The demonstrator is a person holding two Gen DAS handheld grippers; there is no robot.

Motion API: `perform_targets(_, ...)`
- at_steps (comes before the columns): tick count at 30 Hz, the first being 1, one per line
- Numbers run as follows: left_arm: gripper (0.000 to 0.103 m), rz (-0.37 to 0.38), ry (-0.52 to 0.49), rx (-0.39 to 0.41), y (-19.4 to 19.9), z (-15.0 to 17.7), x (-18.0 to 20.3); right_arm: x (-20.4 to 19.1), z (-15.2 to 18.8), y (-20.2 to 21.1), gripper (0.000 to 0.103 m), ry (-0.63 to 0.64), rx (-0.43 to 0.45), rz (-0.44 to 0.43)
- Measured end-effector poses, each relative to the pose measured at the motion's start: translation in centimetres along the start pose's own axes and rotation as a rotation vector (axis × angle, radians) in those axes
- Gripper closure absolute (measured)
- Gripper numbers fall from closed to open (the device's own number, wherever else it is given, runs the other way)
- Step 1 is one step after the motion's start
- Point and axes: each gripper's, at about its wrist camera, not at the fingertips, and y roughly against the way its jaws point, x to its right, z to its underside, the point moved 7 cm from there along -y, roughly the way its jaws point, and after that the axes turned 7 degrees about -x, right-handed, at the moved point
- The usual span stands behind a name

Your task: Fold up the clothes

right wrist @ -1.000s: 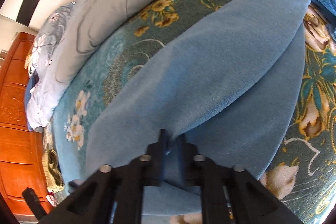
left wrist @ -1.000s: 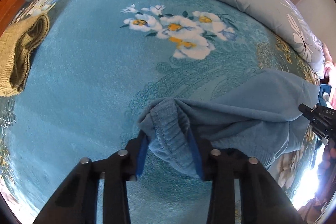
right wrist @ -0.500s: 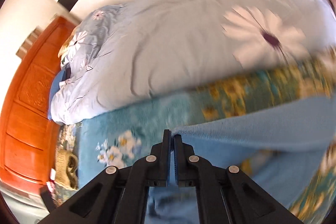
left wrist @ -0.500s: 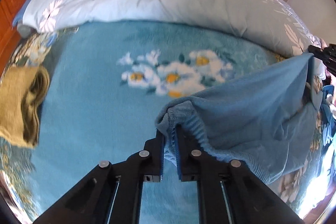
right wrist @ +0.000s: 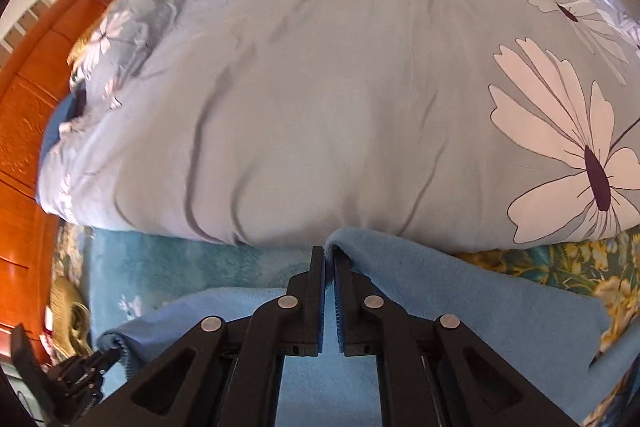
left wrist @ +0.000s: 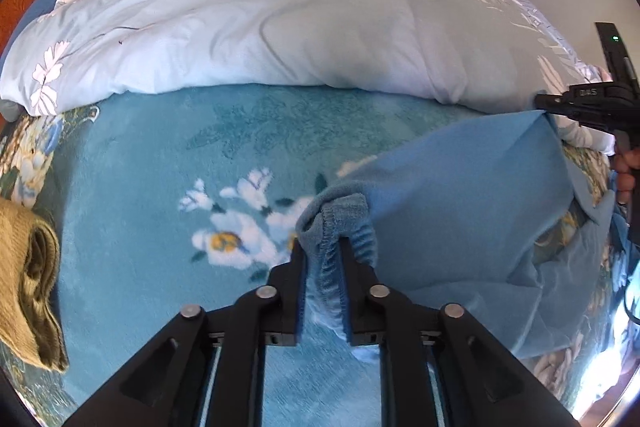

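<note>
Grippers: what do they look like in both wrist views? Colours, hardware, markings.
Both alike. The left gripper and right gripper have matte black angular fingers with blue pads on the inner faces, round silver rivets at the linkage joints and cut-out slots in the arms. Seen from the left wrist view, the right gripper's black body carries small pale lettering and a mast with a green light.

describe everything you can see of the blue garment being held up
The blue garment looks like soft fleece, plain light blue, with a ribbed elastic band bunched between the pads of the left hand-held gripper. The right hand-held gripper pinches another edge. Stretched between the two, it hangs in a slack sheet with a diagonal crease, its lower part draping onto the teal floral blanket, just in front of the pale quilt.
</note>
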Motion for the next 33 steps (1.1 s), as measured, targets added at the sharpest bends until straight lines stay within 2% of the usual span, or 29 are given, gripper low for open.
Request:
perform_targets(1,0.077,0.013,0.004,-0.002,0.4,0.6,0.3,-0.2,0.2,0.0,0.095,0.012,-0.001,0.008)
perform_targets(3,0.062,0.029,0.018,0.026,1.9,2.0,0.9,-0.6,1.1,0.8,0.067,0.035,0.015,0.017)
perform_targets(4,0.053,0.029,0.015,0.044,2.5,2.5,1.3,-0.9,1.4,1.3,0.041,0.047,0.027,0.014)
perform_targets(5,0.045,0.019,0.008,0.065,3.2,3.1,1.8,-1.2,1.9,2.1,0.032,0.061,0.046,0.007)
perform_targets(6,0.039,0.008,0.002,0.086,3.9,3.7,2.2,-1.3,2.7,3.3,0.032,0.071,0.072,0.002)
perform_targets(7,0.028,-0.007,0.001,0.093,4.3,4.6,2.5,-1.2,3.9,4.5,0.032,0.065,0.100,-0.005)
perform_targets(9,0.027,-0.004,-0.023,0.085,4.6,6.3,3.0,-0.4,6.4,6.9,0.029,0.029,0.153,-0.019)
perform_targets(11,0.027,0.002,-0.050,0.056,4.4,8.1,3.3,1.2,9.6,8.8,0.017,-0.031,0.201,-0.016)
perform_targets(12,0.027,-0.003,-0.063,0.054,4.4,8.6,3.3,2.3,11.4,9.5,0.015,-0.057,0.216,-0.005)
perform_targets(13,0.026,0.004,-0.088,0.049,4.3,9.1,3.6,3.4,13.3,9.8,0.013,-0.091,0.214,0.012)
perform_targets(15,0.017,-0.007,-0.119,0.035,4.2,10.0,3.9,5.9,17.2,9.8,0.013,-0.174,0.192,0.047)
perform_targets(18,0.007,-0.057,-0.204,0.029,4.5,11.0,4.6,9.5,23.0,9.4,0.013,-0.292,0.126,0.092)
perform_targets(21,0.005,-0.086,-0.293,0.048,5.3,11.2,5.7,11.2,27.0,9.7,0.013,-0.383,0.100,0.098)
perform_targets(23,0.000,-0.091,-0.346,0.049,5.7,11.0,6.5,11.7,28.4,10.3,0.013,-0.417,0.105,0.104)
perform_targets(25,0.000,-0.109,-0.401,0.057,6.2,10.8,7.3,11.7,29.5,10.9,0.012,-0.443,0.115,0.102)
perform_targets(28,0.000,-0.083,-0.451,0.020,6.0,10.6,8.5,11.5,29.9,11.4,0.012,-0.446,0.125,0.092)
perform_targets(31,0.000,0.021,-0.429,-0.085,4.4,10.9,9.2,11.4,29.4,11.6,0.010,-0.446,0.142,0.071)
perform_targets(33,0.000,0.057,-0.374,-0.067,4.4,10.6,9.3,11.6,28.9,11.4,0.009,-0.448,0.148,0.063)
